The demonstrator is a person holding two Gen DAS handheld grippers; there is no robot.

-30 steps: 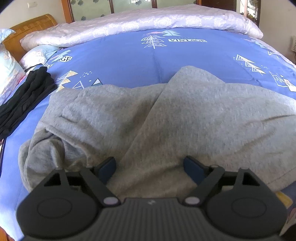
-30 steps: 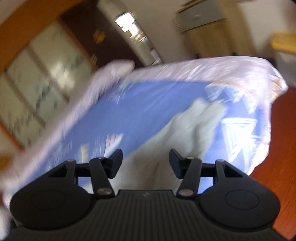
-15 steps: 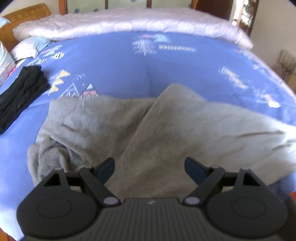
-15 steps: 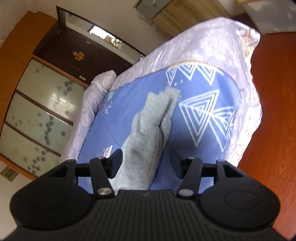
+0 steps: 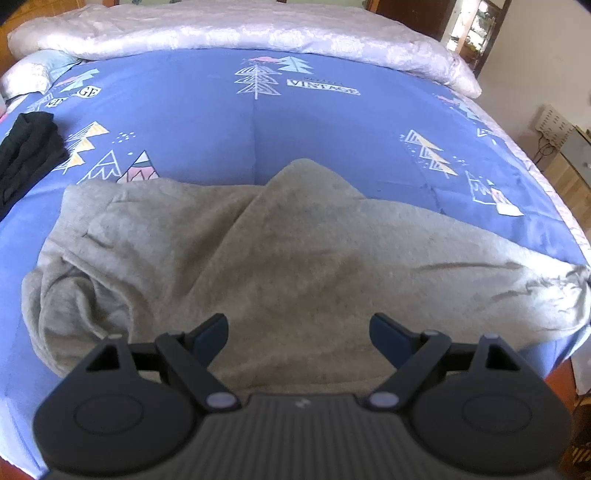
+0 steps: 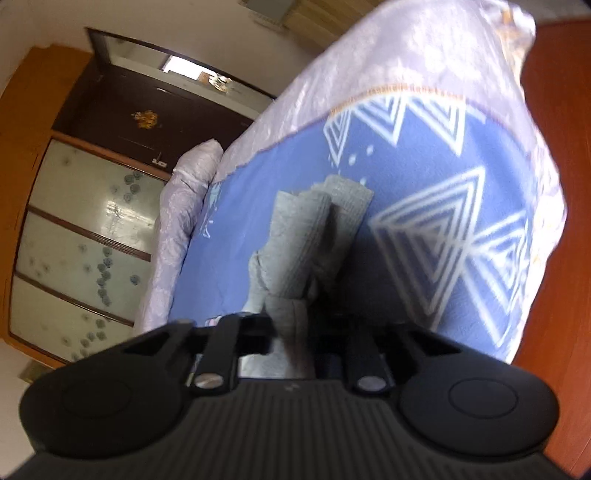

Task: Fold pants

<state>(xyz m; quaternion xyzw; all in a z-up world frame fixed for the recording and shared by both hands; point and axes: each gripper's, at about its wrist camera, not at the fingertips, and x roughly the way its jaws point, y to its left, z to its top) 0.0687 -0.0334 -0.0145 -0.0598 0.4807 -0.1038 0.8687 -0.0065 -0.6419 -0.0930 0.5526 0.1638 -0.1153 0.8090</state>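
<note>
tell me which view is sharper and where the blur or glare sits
Left wrist view: sharp on the grey pants and blue bedspread, with fisheye bending at the edges. Right wrist view: softer, slight motion blur on the bedspread triangles, glare on the glass panels, a shadow beside the pant leg in the right gripper.

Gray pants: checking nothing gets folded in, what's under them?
Only the blue bedspread shows around the gray pants; the part beneath them is covered, so unseen.

- blue bedspread (image 5: 207,122) printed with trees
- pale quilt (image 5: 236,33) rolled along its far edge
- black garment (image 5: 26,151) at left
- dark door (image 6: 147,107)
</note>
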